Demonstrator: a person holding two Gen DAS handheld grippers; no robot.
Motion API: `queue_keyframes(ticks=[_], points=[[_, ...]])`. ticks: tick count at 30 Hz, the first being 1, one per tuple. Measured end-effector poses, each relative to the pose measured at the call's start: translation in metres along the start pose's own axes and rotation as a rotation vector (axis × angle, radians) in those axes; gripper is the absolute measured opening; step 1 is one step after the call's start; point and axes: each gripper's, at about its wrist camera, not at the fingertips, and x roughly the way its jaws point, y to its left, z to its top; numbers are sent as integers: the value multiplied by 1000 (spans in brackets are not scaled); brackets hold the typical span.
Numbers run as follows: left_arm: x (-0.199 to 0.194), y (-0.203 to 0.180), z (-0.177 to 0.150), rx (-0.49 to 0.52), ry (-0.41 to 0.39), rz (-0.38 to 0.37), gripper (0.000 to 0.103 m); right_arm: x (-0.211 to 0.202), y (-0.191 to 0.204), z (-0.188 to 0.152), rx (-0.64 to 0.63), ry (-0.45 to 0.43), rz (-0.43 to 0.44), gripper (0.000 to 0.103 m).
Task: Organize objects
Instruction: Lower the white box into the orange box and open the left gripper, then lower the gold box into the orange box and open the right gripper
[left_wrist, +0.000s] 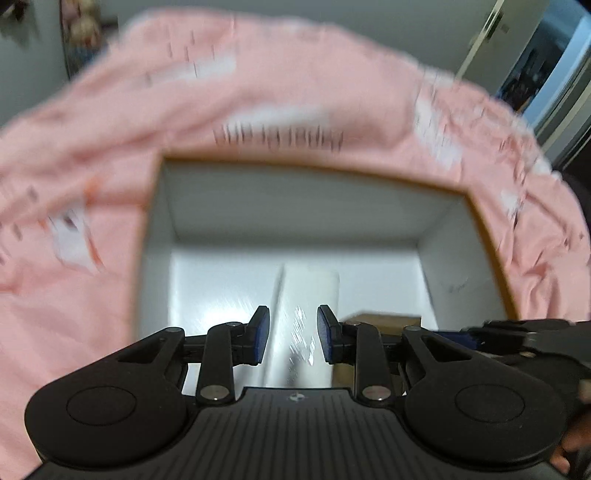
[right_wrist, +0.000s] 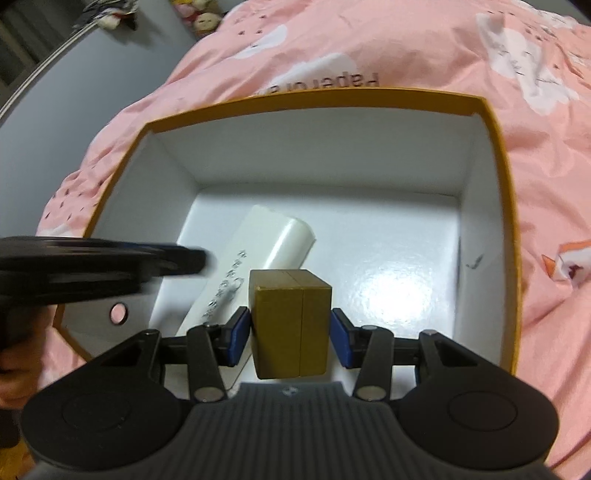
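Right wrist view, 1 scene, largest item first: pink quilt (right_wrist: 369, 48) with white cloud print, spread under everything. On it, 1 open box (right_wrist: 495, 229), ochre rim, glossy white inside, a round finger hole in its near-left wall. In the box, 1 white tube (right_wrist: 284, 240) lying flat, slanted from near-left to far-centre, grey print along its side, smooth and light by the look of it. Against its near end, 1 tan block (right_wrist: 291, 321), square-edged, with a seam down the middle. Right gripper (right_wrist: 291, 341): pads at mid width, hugging the block's 2 sides; whether they press or only frame it I cannot tell. Left gripper (left_wrist: 293, 334): narrow gap, nothing between the pads, poised over the tube; view blurred. Step judged in hand: the tube already lies in the box, and the block is being set down beside it. Next move likely calls for the right pads to spread and lift straight off without nudging the block or the tube.
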Motion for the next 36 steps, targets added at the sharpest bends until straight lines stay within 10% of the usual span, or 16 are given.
queue_keyframes(ticks=[8, 27, 36], points=[[-47, 33, 1, -37, -173, 163, 31, 13, 22, 14, -14, 8, -71, 49], [-38, 70, -20, -100, -114, 133, 31, 37, 82, 19, -181, 59, 84, 48], [-31, 83, -17, -159, -97, 90, 31, 26, 125, 22, -785, -166, -68, 48]])
